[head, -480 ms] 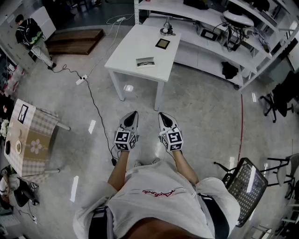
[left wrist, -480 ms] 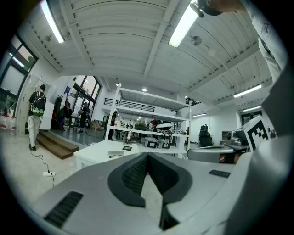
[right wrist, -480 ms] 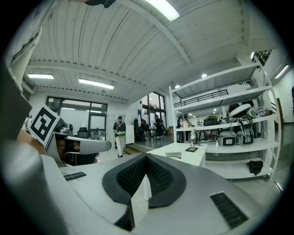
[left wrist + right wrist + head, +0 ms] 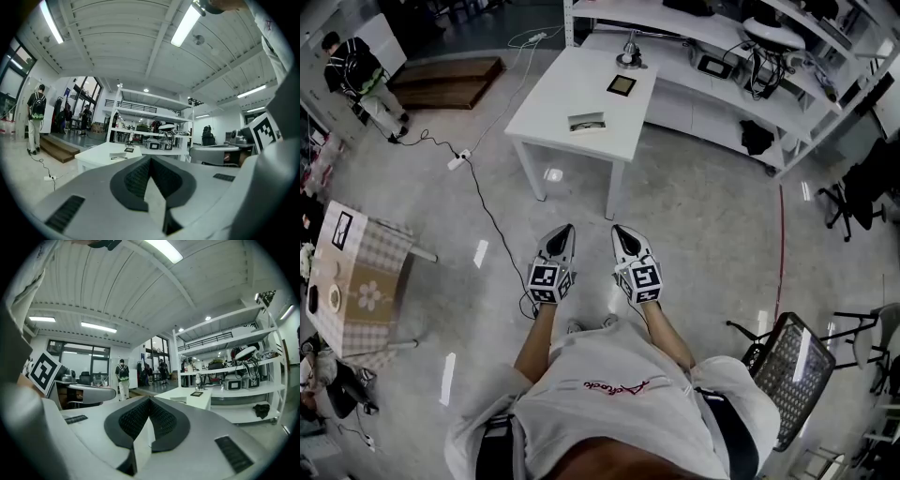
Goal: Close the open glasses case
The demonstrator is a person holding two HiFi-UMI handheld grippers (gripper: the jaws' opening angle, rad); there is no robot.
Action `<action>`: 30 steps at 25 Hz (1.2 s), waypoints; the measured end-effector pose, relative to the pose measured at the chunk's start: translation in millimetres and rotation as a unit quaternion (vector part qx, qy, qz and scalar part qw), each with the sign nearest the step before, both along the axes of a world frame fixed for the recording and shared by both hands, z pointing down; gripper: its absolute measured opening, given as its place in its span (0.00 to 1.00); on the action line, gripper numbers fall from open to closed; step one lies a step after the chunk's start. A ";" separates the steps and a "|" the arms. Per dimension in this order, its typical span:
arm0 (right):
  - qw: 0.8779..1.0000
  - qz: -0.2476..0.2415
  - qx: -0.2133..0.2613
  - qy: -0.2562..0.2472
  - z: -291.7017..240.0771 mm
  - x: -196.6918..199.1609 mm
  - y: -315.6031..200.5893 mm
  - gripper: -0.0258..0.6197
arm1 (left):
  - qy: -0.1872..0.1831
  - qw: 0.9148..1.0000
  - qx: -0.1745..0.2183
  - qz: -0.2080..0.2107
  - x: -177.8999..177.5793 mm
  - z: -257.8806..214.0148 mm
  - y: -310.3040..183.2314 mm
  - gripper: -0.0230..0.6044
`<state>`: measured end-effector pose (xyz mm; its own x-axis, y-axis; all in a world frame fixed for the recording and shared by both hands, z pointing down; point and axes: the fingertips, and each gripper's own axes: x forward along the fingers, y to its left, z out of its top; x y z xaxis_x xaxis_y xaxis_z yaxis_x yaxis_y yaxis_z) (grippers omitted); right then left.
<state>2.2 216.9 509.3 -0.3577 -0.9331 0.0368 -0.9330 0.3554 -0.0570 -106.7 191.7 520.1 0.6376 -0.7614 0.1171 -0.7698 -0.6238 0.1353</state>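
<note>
Currently two grippers in view, side by side at waist height, both about level. Left gripper (image 4: 566, 231): fingers closed pad to pad, nothing between them. Right gripper (image 4: 620, 232): fingers likewise pressed together, empty.

One glasses case (image 4: 587, 121) lies on the one white table (image 4: 546, 105), well ahead of both sets of fingertips and roughly between the lines they point along. It shows left of the left gripper's fingertips in the left gripper view and right of the right gripper's in the right gripper view. No contact. Lid position too small to judge.

Also on the table, beyond the case from the fingers: one dark square frame (image 4: 622, 85) and one small stand (image 4: 627, 59).

Off to the fingers' far left: one person standing (image 4: 358, 71). Behind and right of the fingers: one mesh chair (image 4: 794, 377).
</note>
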 end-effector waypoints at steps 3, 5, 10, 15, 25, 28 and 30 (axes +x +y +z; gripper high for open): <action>1.000 -0.001 -0.001 -0.001 0.5 3.9 3.2 0.08 | 0.006 1.000 0.000 0.004 7.7 -0.2 3.3 0.07; 1.000 -0.001 -0.004 0.000 3.5 8.7 5.4 0.08 | 0.009 1.000 0.000 0.008 15.1 0.7 6.5 0.07; 1.000 -0.004 -0.019 -0.004 9.2 25.8 7.0 0.08 | -0.001 1.000 -0.002 0.014 33.9 3.8 11.2 0.07; 1.000 -0.017 -0.024 -0.005 13.4 40.2 6.9 0.08 | -0.006 1.000 -0.006 0.008 50.1 8.2 13.1 0.07; 0.999 -0.033 -0.035 -0.005 27.9 52.0 7.3 0.08 | -0.018 1.000 -0.015 -0.003 58.1 25.0 10.7 0.07; 0.999 -0.035 -0.032 -0.006 26.4 52.2 0.2 0.08 | -0.015 1.000 -0.017 -0.006 56.3 26.4 2.9 0.07; 0.999 -0.036 -0.033 -0.005 27.2 52.3 -4.5 0.08 | -0.010 1.000 -0.020 -0.009 55.9 28.1 -1.7 0.07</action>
<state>54.5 212.4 536.5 -0.4246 -0.9005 0.0935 -0.9043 0.4169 -0.0917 -50.9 190.0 548.2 0.6212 -0.7670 0.1608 -0.7835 -0.6044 0.1445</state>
